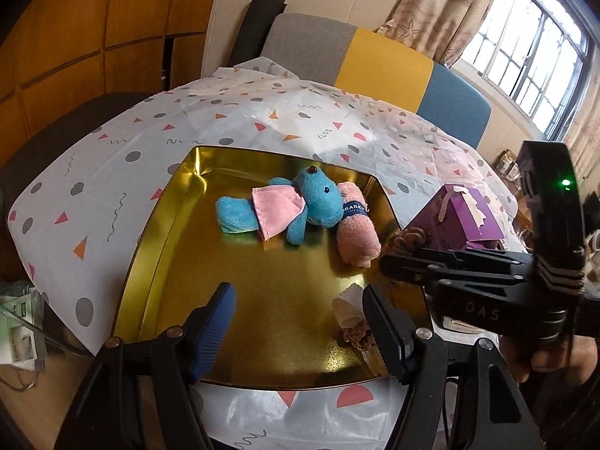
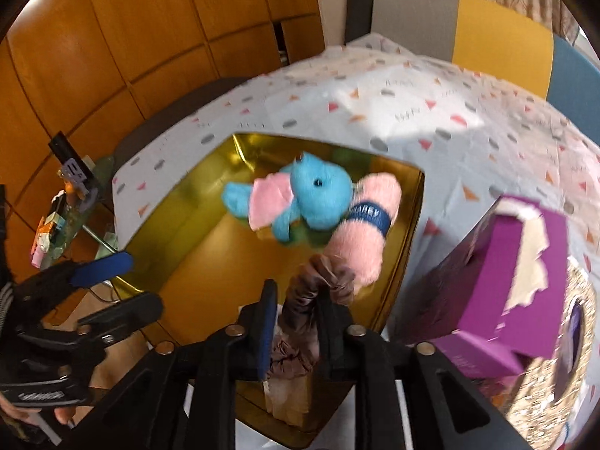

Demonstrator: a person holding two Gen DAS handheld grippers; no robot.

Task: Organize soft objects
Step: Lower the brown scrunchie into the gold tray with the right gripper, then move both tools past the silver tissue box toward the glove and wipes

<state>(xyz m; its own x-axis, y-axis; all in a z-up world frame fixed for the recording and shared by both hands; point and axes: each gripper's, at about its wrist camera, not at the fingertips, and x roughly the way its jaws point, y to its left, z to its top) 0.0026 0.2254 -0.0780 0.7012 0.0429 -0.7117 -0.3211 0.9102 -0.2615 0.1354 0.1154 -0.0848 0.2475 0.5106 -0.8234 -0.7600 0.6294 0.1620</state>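
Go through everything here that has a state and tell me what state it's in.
Gold tray: open, holding soft items.
Blue plush: lying on its side in the tray.
Pink rolled towel: rolled, banded, lying beside the plush.
Brown scrunchie: between the right tool's fingers, over the tray.
Left tool: open, empty.
Right tool: narrowly parted around the scrunchie.
Purple box: flap torn.

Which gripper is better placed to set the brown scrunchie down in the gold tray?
Right. The right gripper has the brown scrunchie between its fingers above the gold tray; the left gripper hangs empty.

Purple box (image 1: 467, 217) beside tray's (image 1: 157, 225) right rim
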